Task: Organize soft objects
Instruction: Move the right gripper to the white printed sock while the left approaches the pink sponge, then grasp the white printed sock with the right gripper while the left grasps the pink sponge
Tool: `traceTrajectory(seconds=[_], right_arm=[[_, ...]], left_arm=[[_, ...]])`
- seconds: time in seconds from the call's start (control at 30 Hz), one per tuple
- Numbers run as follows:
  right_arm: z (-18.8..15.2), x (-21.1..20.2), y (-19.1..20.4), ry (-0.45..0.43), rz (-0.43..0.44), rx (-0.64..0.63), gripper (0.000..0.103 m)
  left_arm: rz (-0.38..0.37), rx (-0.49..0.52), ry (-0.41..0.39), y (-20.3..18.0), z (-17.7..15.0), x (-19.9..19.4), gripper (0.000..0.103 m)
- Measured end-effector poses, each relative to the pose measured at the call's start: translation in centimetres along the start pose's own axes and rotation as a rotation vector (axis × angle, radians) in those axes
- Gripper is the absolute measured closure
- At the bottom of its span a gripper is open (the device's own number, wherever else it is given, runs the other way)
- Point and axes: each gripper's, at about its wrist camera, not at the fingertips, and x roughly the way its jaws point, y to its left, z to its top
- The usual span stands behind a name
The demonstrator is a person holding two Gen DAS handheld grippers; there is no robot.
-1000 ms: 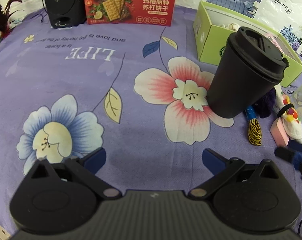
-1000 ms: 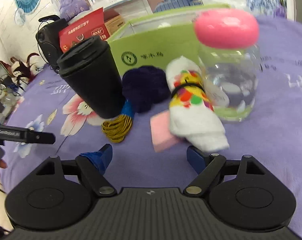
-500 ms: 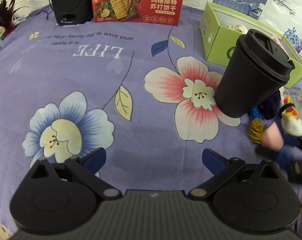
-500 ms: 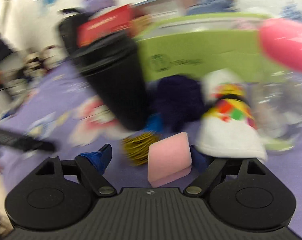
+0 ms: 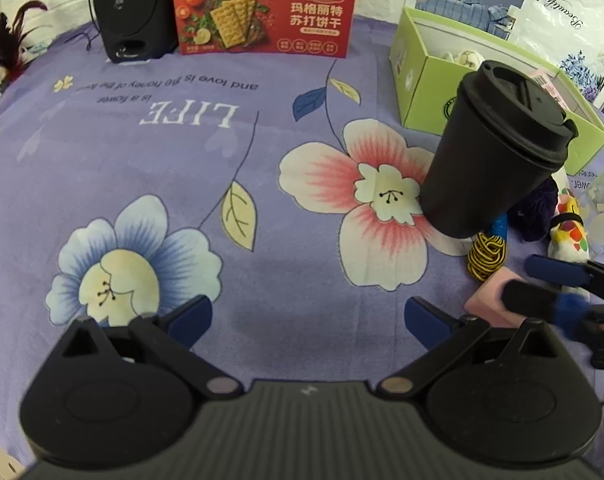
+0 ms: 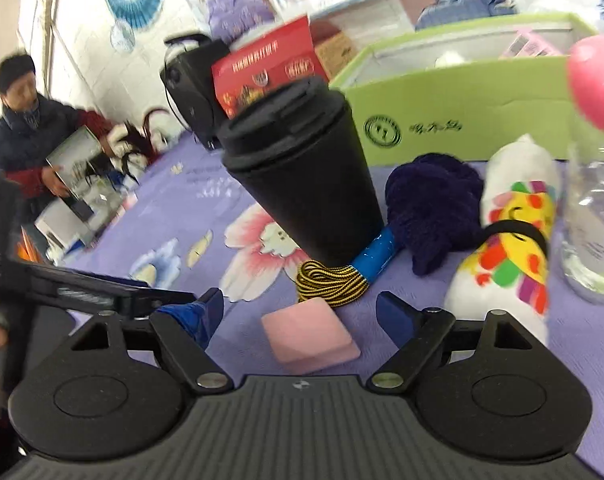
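One pale pink sponge block (image 6: 310, 334), smooth-faced with rounded edges.

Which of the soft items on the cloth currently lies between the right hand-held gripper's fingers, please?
The pink sponge; the shoelace bundle, purple yarn and rolled towel lie farther off.

Ahead of your right tool stands a black lidded cup (image 6: 302, 176); a clear jar (image 6: 594, 224) sits far right. Beyond, a red cracker box (image 5: 264, 8) beside a black speaker (image 5: 128, 8).
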Motion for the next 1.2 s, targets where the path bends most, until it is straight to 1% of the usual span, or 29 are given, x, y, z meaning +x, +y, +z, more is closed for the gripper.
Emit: traceTrajectory(seconds=[0.1,0.2,0.33,0.37,0.4,0.43,0.47,0.53,0.57,0.6,0.63,0.67,0.73,0.83,0.93,1.0,1.1,1.2], right_arm=[[0.1,1.7,0.9,0.076,0.014,-0.048,0.032],[-0.2,2.1,3.2,0.124,0.038,-0.165,0.032],[-1.6,1.4,6.2,0.232,0.117,-0.28,0.032],[-2.0,0.9,6.9,0.234,0.112,-0.311,0.034],[-2.2,0.2,7.4,0.218,0.097,-0.337,0.034],[-2.1,-0.6,7.5,0.194,0.065,-0.347,0.034],[-2.0,-1.5,7.4,0.153,-0.014,-0.339,0.034],[-1.2,-3.0,6.2,0.033,-0.257,-0.283,0.033],[-0.8,-3.5,5.1,-0.022,-0.358,-0.215,0.033],[-0.5,-3.8,3.8,-0.065,-0.428,-0.135,0.033],[-0.1,-4.1,2.2,-0.089,-0.473,-0.058,0.033],[0.3,-3.7,1.1,-0.095,-0.503,-0.007,0.033],[0.8,-2.7,-0.3,-0.09,-0.565,0.047,0.033],[1.4,-0.9,-1.9,-0.058,-0.643,0.074,0.033],[1.3,0.4,-3.3,-0.042,-0.678,0.125,0.031],[1.2,0.6,-3.2,-0.06,-0.715,0.116,0.031],[1.1,0.3,-3.6,-0.091,-0.72,0.146,0.031],[0.8,0.2,-3.7,-0.106,-0.729,0.146,0.031]], left_arm=[[0.015,-0.021,0.006,0.9,0.1,0.0,0.001],[0.037,-0.041,0.003,2.1,0.3,-0.3,0.001],[0.053,-0.051,-0.007,2.8,0.6,-0.6,0.001],[0.05,-0.049,-0.008,2.7,0.6,-0.6,0.001],[0.042,-0.046,-0.01,2.5,0.5,-0.7,0.001],[0.031,-0.039,-0.011,2.2,0.5,-0.8,0.001],[0.018,-0.03,-0.011,1.7,0.4,-0.9,0.001],[-0.011,-0.009,-0.015,0.6,0.2,-1.1,0.001],[-0.023,0.003,-0.016,0.1,0.1,-1.1,0.001],[-0.036,0.013,-0.017,-0.3,0.1,-1.0,0.001],[-0.047,0.024,-0.015,-0.7,0.1,-0.9,0.001],[-0.057,0.034,-0.012,-1.1,0.1,-0.8,0.001],[-0.075,0.048,-0.012,-1.4,0.0,-0.7,0.001],[-0.105,0.048,-0.005,-1.3,-0.1,-0.4,0.001],[-0.137,0.064,0.014,-1.2,-0.3,-0.1,0.001],[-0.168,0.086,0.027,-1.4,-0.7,-0.4,0.001],[-0.216,0.141,0.033,-2.4,-1.7,-0.9,0.001],[-0.24,0.151,0.044,-3.3,-2.3,-0.7,0.001]])
